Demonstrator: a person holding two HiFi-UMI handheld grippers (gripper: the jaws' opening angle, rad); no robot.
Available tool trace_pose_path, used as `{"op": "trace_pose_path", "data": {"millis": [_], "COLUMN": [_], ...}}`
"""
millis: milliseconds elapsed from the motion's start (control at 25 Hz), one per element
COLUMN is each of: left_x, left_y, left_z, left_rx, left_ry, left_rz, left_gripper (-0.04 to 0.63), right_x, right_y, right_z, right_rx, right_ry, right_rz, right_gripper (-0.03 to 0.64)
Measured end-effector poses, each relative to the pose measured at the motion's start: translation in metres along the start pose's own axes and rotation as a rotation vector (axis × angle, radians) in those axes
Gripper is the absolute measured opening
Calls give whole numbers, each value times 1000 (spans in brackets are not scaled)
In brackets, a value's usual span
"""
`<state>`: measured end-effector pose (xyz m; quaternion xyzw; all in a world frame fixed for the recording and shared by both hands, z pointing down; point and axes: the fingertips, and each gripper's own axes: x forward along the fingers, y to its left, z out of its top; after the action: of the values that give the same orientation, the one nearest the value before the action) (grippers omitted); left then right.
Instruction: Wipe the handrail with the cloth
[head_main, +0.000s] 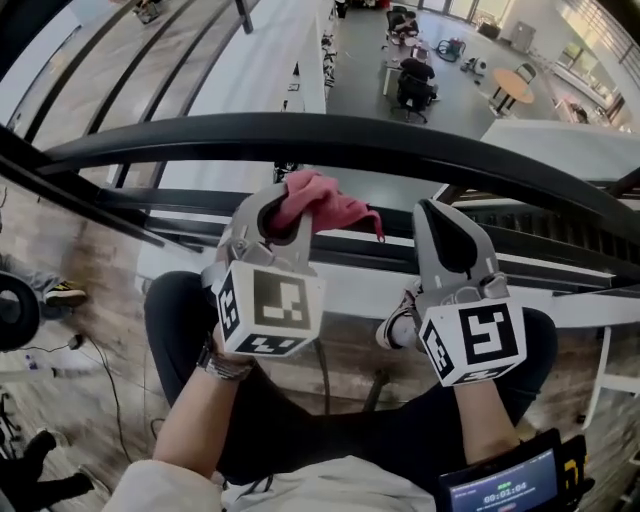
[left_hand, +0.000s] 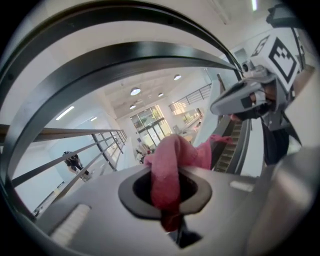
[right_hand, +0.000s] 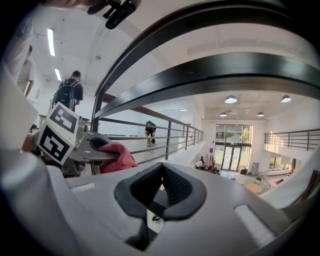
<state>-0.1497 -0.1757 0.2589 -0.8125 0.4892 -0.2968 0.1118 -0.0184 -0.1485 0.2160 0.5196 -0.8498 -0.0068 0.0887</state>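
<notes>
The pink cloth (head_main: 325, 203) sits at the middle of the head view, just under the dark handrail (head_main: 330, 135) that arcs across the upper half, and it does not look pressed to the rail yet. The left gripper (head_main: 283, 225) pinches it by 1 narrow fold, with most of the cloth bunched loose above the 2 jaws. The right gripper (head_main: 445, 235), right of centre, has its ribbed black pads pressed together on nothing. My worry is the thin hold: dragged along the rail, the soft, fleecy cloth could snag and pull free, and with open air beyond the railing it would drop to the floor far below. The rail looks smooth, rounded and glossy, so only firm pressure would clean it.
</notes>
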Motion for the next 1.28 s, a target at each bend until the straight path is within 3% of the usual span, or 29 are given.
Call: {"op": "trace_pose_path", "data": {"millis": [200, 400, 600, 800, 920, 1120, 1280], "left_x": [-2, -1, 2, -2, 3, 7, 9], "left_y": [13, 8, 9, -4, -16, -23, -24], "left_z": [-5, -1, 13, 27, 38, 58, 50], "left_rx": [-34, -77, -26, 26, 18, 68, 24], "left_ry": [-18, -8, -31, -17, -31, -56, -17], "left_rz": [55, 35, -1, -27, -5, -12, -33], "left_gripper": [25, 25, 25, 25, 25, 25, 25], "right_x": [0, -3, 5, 4, -4, -16, -19], "right_y": [-4, -13, -13, 4, -17, -52, -51], "right_z": [-19, -19, -13, 2, 15, 4, -2], "right_rx": [14, 62, 58, 134, 138, 130, 114], "right_ry": [42, 60, 69, 41, 8, 33, 48], "right_rz": [-15, 1, 19, 67, 43, -19, -23], "right_gripper": [2, 2, 2, 2, 2, 2, 2]}}
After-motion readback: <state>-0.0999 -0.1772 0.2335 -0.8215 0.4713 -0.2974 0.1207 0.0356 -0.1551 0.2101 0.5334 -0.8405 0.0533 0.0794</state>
